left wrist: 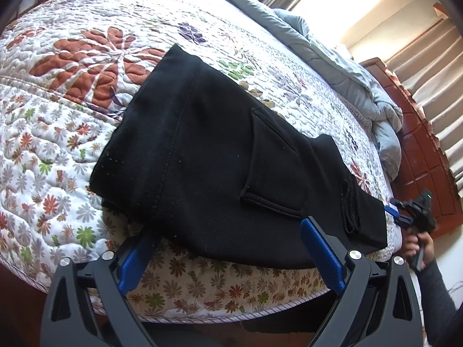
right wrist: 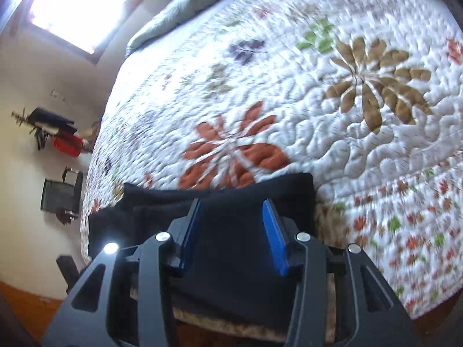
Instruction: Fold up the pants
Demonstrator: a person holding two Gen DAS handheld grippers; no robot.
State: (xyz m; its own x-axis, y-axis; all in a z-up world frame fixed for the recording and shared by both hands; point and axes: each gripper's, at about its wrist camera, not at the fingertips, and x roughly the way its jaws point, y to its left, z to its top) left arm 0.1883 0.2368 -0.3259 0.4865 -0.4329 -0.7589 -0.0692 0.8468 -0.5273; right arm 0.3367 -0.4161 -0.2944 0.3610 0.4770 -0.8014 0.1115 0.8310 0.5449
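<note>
Black pants lie folded on the floral quilt near the bed's front edge, back pocket up. My left gripper is open, its blue pads straddling the pants' near edge. My right gripper shows at the pants' right end, held by a hand. In the right wrist view the right gripper is open with its blue pads over the black pants at the quilt's edge.
A grey duvet is bunched along the far side of the bed. A wooden headboard and curtains stand at the right. A bright window and wall-hung items show left in the right wrist view.
</note>
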